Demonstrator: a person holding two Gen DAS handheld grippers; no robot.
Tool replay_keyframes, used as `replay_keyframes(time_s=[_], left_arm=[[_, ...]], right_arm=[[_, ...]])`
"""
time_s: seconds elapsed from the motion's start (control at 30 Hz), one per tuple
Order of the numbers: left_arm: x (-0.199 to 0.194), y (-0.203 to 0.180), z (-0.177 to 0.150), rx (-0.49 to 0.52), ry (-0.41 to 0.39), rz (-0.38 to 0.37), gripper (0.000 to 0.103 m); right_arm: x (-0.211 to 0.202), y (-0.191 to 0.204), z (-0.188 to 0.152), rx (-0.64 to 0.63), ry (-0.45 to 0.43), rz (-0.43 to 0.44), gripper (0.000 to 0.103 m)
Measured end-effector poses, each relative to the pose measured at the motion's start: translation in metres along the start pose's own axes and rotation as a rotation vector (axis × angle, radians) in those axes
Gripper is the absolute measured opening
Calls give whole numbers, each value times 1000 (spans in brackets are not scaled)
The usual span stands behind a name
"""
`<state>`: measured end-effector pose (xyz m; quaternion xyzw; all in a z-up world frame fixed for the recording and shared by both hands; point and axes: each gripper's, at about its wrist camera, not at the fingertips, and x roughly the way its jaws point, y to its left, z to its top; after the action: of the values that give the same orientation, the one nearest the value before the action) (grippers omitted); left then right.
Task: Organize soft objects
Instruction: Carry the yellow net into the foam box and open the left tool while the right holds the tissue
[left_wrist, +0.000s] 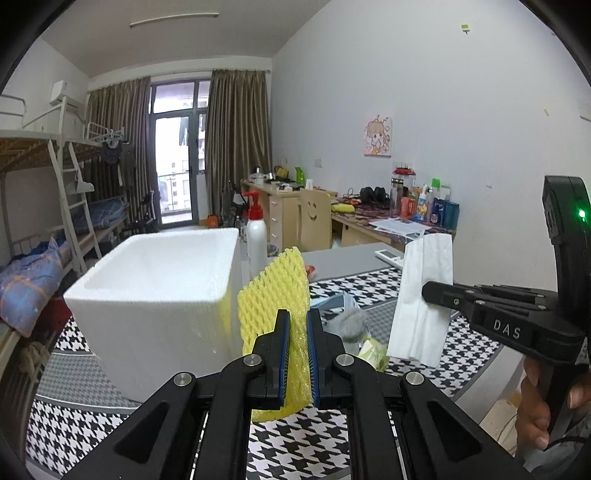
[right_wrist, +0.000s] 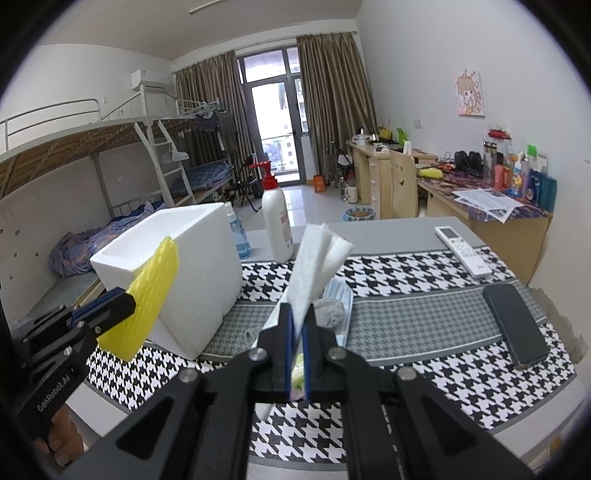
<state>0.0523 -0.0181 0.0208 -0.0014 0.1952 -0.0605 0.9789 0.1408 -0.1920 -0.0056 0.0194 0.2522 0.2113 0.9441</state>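
Observation:
My left gripper (left_wrist: 298, 317) is shut on a yellow foam net sleeve (left_wrist: 275, 291), which stands up between the pads above the table. From the right wrist view the same left gripper (right_wrist: 125, 299) holds the yellow foam net sleeve (right_wrist: 147, 295) just in front of the white foam box (right_wrist: 177, 269). My right gripper (right_wrist: 299, 312) is shut on a folded white tissue wad (right_wrist: 314, 269), held upright. In the left wrist view the right gripper (left_wrist: 430, 291) pinches the white tissue wad (left_wrist: 421, 295) at the right. The white foam box (left_wrist: 155, 295) stands open-topped at the left.
A grey fuzzy item (right_wrist: 330, 312), a blue-edged pack (right_wrist: 340, 291) and a green-white item (left_wrist: 373, 350) lie on the houndstooth tablecloth (right_wrist: 424, 376). A white pump bottle (right_wrist: 277, 221), a blue bottle (right_wrist: 238, 236), a remote (right_wrist: 463, 251) and a black phone (right_wrist: 515, 325) are also on it.

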Motion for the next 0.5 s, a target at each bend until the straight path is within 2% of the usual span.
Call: replay_keyframes(time_s=[0.5], left_arm=[[0,5,34,29,-67,20,10]], right_arm=[[-1,-2,25,-12,-64,4,7]])
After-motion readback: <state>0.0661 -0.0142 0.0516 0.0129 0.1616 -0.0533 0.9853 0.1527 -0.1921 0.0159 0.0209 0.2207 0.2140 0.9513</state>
